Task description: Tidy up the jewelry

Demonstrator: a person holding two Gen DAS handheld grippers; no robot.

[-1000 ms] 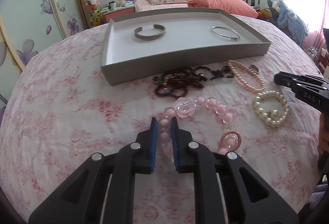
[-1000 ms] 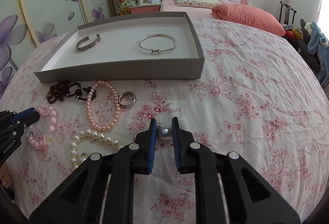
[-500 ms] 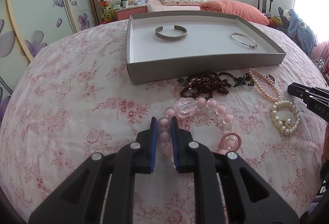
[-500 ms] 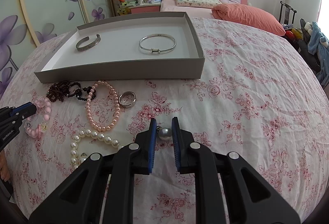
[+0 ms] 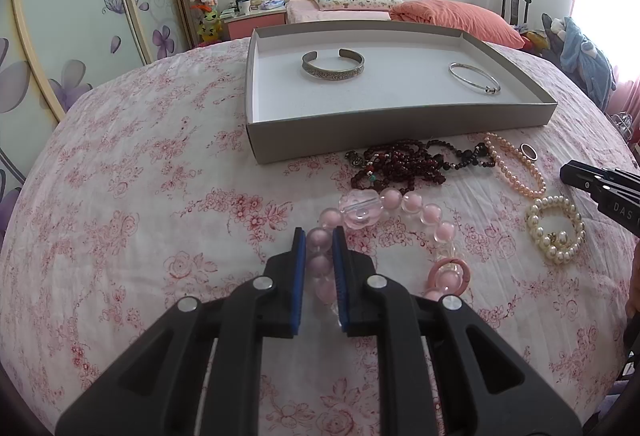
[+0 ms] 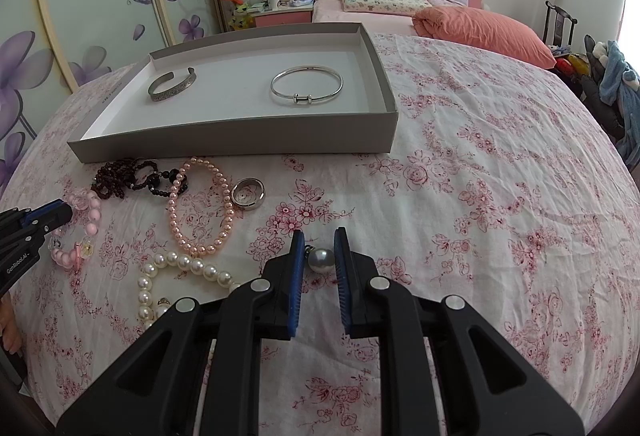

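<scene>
My left gripper (image 5: 319, 240) is shut on a pink bead bracelet (image 5: 396, 207) that trails over the floral cloth; it also shows in the right wrist view (image 6: 86, 224). My right gripper (image 6: 319, 246) has its jaws a little apart around a grey pearl pendant (image 6: 321, 260), not touching it on the right side. A grey tray (image 5: 400, 129) holds a silver cuff (image 5: 333, 64) and a thin silver bangle (image 5: 474, 77). Dark red beads (image 5: 404, 161), a peach pearl strand (image 6: 200, 205), a white pearl bracelet (image 5: 555, 232) and a silver ring (image 6: 248, 193) lie in front of the tray.
The cloth-covered table (image 6: 500, 195) curves away on all sides. A bed with an orange pillow (image 5: 456, 17) stands behind, and wardrobe doors with purple flowers (image 5: 80, 35) stand at the left. A chair with blue clothes (image 6: 616, 83) stands at the right.
My left gripper has swung so the tray sits more to the centre-right, the pink bracelet still in its jaws. My right gripper has stayed put around the pearl pendant.
</scene>
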